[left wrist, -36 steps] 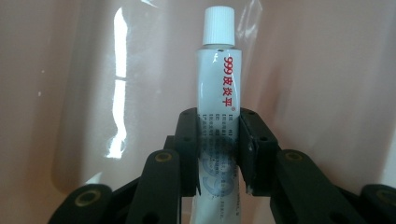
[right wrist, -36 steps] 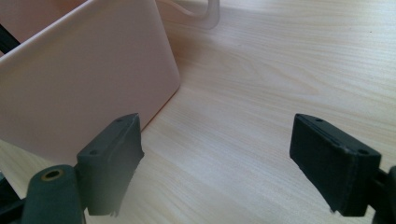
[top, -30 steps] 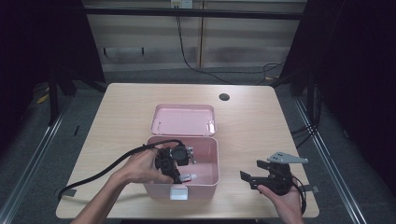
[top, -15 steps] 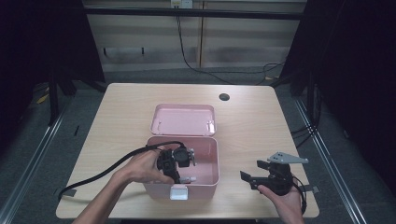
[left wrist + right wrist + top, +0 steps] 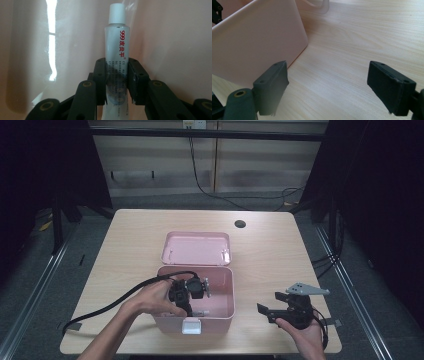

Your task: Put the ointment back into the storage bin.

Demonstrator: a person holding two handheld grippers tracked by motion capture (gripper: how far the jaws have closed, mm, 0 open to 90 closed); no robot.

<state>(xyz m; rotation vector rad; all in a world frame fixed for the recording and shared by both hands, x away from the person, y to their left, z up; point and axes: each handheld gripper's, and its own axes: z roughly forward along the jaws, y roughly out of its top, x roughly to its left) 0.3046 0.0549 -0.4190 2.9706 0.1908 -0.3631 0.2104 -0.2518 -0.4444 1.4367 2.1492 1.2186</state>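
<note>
A pink plastic box (image 5: pixel 222 309) stands open near the table's front, its lid (image 5: pixel 196 248) tipped back behind it. My left gripper (image 5: pixel 186 295) reaches down into the box. In the left gripper view its jaws are shut on a white ointment tube (image 5: pixel 116 57) with a white cap and red "999" print, held upright against the box's pink inner wall (image 5: pixel 175 40). My right gripper (image 5: pixel 272 309) rests open in a hand at the front right, apart from the box. In the right gripper view nothing lies between its fingers (image 5: pixel 390 86), and the box's outer wall (image 5: pixel 254 47) stands to the left.
The light wooden table (image 5: pixel 280 255) has a dark round hole (image 5: pixel 240 224) at its back right. A black cable (image 5: pixel 115 300) trails from the left gripper toward the front left edge. Dark floor and metal rails surround the table.
The left hand and its gripper have shifted slightly inside the box. The right gripper has stayed where it was.
</note>
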